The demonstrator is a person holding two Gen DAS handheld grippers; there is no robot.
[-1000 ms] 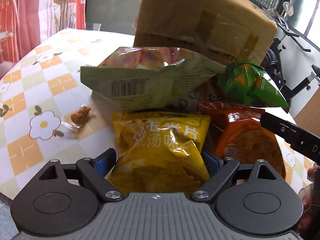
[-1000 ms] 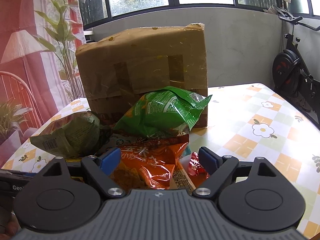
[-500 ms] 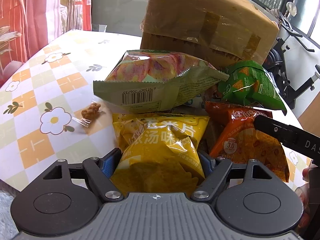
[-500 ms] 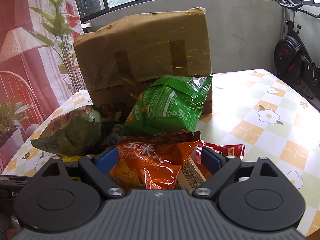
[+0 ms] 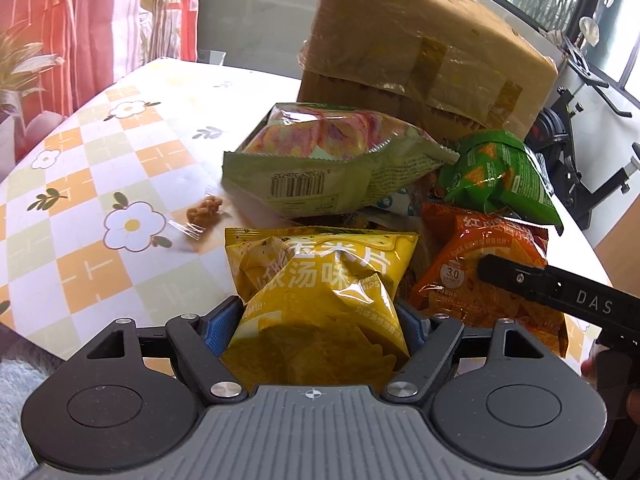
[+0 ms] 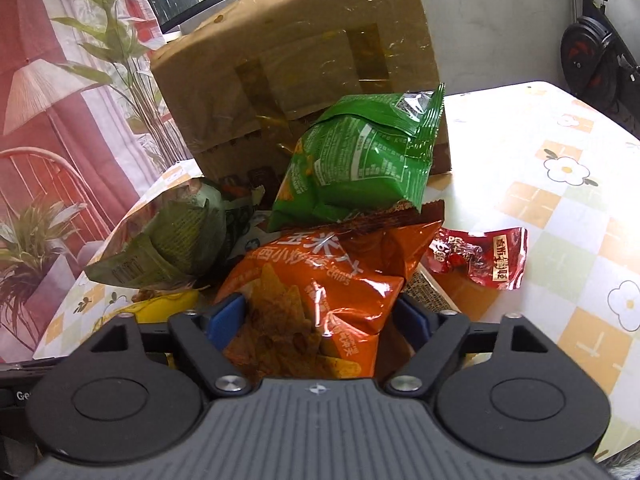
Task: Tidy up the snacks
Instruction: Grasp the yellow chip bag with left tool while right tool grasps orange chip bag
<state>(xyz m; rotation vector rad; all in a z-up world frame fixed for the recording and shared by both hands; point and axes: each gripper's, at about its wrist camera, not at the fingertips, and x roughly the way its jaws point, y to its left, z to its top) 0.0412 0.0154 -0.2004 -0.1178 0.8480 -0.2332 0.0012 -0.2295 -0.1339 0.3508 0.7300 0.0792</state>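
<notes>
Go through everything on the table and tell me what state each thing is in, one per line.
Yellow bag: sealed, gripped between the left gripper jaws.
Orange bag: sealed, between the closing right gripper jaws.
Green bag: sealed, leaning on the box.
Pale green bag: sealed, lying on the pile.
Box: taped shut.
Red wrapper: crumpled, lying flat.

1. Right gripper (image 6: 318, 316): jaws closing on either side of the orange chip bag (image 6: 320, 284); the left blue pad (image 6: 226, 316) lies against the bag's side.
2. Green chip bag (image 6: 360, 160): rests on the orange bag's far edge and leans against the cardboard box (image 6: 288, 56).
3. Pale green bag (image 6: 168, 244): lies left of the orange bag, barcode end toward the camera.
4. Small red packet (image 6: 480, 258): lies on the checked floral tablecloth (image 6: 560, 208), just right of the orange bag.
5. Yellow bag (image 6: 168, 306): partly visible at lower left.
</notes>
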